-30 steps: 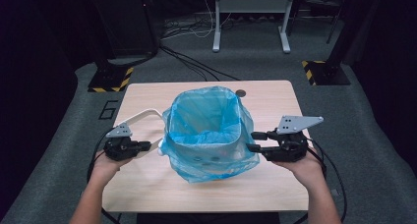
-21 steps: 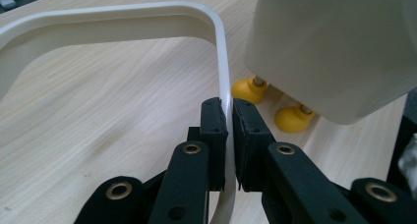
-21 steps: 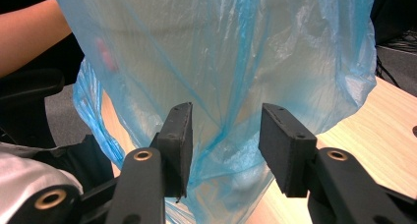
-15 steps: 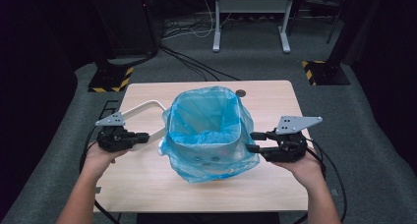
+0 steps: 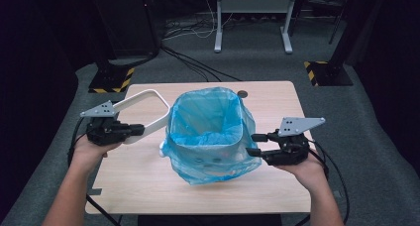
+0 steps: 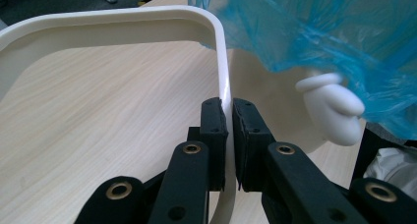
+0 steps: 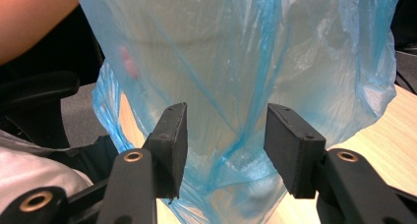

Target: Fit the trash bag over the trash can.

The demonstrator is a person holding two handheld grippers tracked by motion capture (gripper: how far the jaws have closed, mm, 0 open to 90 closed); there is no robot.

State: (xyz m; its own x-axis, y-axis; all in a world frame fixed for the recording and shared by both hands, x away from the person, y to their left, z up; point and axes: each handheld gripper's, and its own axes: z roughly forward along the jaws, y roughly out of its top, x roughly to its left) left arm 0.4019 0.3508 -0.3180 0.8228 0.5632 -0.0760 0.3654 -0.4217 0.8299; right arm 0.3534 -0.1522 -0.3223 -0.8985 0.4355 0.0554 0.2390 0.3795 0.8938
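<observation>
A white bin (image 5: 210,147) lined with a blue plastic bag (image 5: 208,112) stands mid-table. My left gripper (image 5: 141,130) is shut on the bin's white hoop frame (image 5: 148,94) and holds it lifted to the bin's left. In the left gripper view the pads (image 6: 215,118) pinch the frame's thin edge (image 6: 223,81) beside a white pivot peg (image 6: 332,106). My right gripper (image 5: 253,144) sits at the bin's right side. Its jaws have just been opening, and loose bag film (image 7: 236,52) hangs between the pads (image 7: 172,135) without being pressed.
The light wooden table (image 5: 138,186) has bare room in front of and to both sides of the bin. A round cable hole (image 5: 241,93) lies behind it. Stands with yellow-black striped bases (image 5: 111,80) and cables sit on the grey floor beyond.
My left gripper has risen with the white frame, swinging it up off the table. The right hand has stayed put, and its jaws stand a little wider.
</observation>
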